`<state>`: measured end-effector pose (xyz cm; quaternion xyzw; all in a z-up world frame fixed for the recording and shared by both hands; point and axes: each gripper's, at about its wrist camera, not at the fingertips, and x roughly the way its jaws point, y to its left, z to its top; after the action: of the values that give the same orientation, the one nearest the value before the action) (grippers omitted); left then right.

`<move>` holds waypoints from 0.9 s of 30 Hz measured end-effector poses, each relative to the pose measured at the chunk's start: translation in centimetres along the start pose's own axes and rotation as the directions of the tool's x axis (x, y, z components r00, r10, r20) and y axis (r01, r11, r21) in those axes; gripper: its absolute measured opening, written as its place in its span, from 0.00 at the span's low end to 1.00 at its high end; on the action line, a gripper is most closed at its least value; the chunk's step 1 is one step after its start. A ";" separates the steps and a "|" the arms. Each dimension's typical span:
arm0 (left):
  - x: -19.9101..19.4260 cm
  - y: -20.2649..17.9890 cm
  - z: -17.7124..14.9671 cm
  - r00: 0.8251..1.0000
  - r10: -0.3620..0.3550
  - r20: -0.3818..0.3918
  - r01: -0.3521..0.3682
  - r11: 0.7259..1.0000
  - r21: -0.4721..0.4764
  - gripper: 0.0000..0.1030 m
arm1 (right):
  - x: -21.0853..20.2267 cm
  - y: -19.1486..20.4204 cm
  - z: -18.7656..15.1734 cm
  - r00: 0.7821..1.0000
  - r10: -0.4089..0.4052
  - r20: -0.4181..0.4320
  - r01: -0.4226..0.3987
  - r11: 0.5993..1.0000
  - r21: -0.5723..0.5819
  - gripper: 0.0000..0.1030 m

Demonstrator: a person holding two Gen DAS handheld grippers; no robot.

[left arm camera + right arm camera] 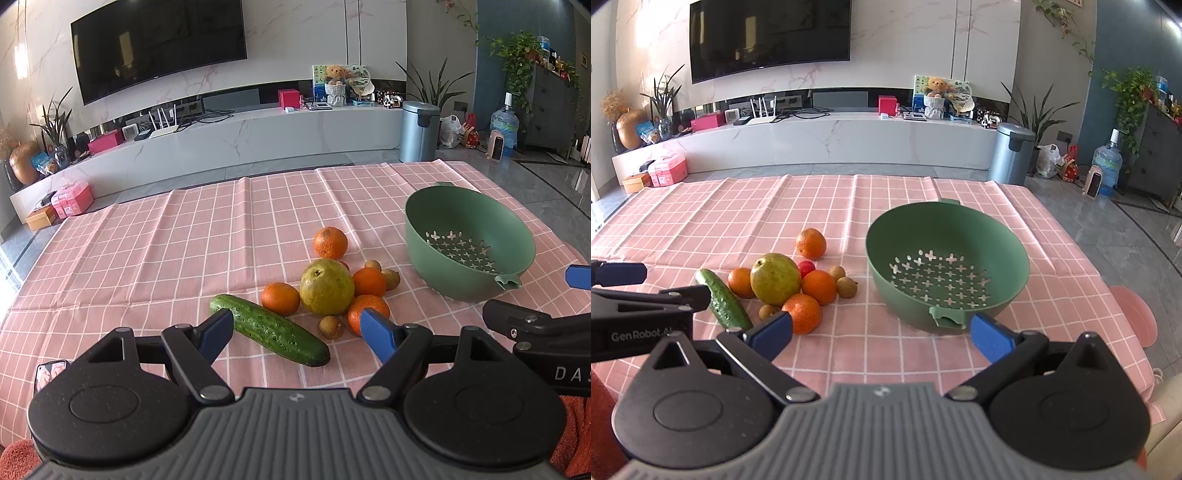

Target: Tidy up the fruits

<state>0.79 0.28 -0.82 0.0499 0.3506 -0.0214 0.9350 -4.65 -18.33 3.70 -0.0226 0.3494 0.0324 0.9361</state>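
Note:
A cluster of produce lies on the pink checked tablecloth (147,258): a cucumber (269,328), a large green-yellow pear-like fruit (327,286), several oranges (330,242) and small brown fruits (331,327). An empty green colander bowl (469,240) stands to their right. My left gripper (297,332) is open and empty, just in front of the cucumber. My right gripper (881,332) is open and empty, near the bowl's (947,266) front handle, with the pear-like fruit (775,278) and cucumber (724,301) to its left.
A small red fruit (806,266) sits behind the pear-like fruit. A pink round stool (1136,317) stands past the table's right edge. Beyond the far edge are a TV cabinet (831,140) and a metal bin (1012,155).

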 end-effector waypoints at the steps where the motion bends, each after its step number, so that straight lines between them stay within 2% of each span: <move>1: 0.0 0.0 0.0 1.000 0.000 0.000 0.000 1.000 0.000 0.89 | -0.1 0.0 0.0 1.000 -0.001 0.000 0.001 1.000 0.001 0.96; 27: 0.5 0.2 0.0 1.000 -0.008 -0.025 0.008 1.000 -0.013 0.89 | 0.5 -0.3 -0.1 1.000 -0.015 -0.022 0.015 1.000 0.013 0.96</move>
<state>1.20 0.45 -1.12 0.0425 0.3627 -0.0222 0.9307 -4.38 -18.60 3.30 -0.0196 0.3595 0.0229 0.9327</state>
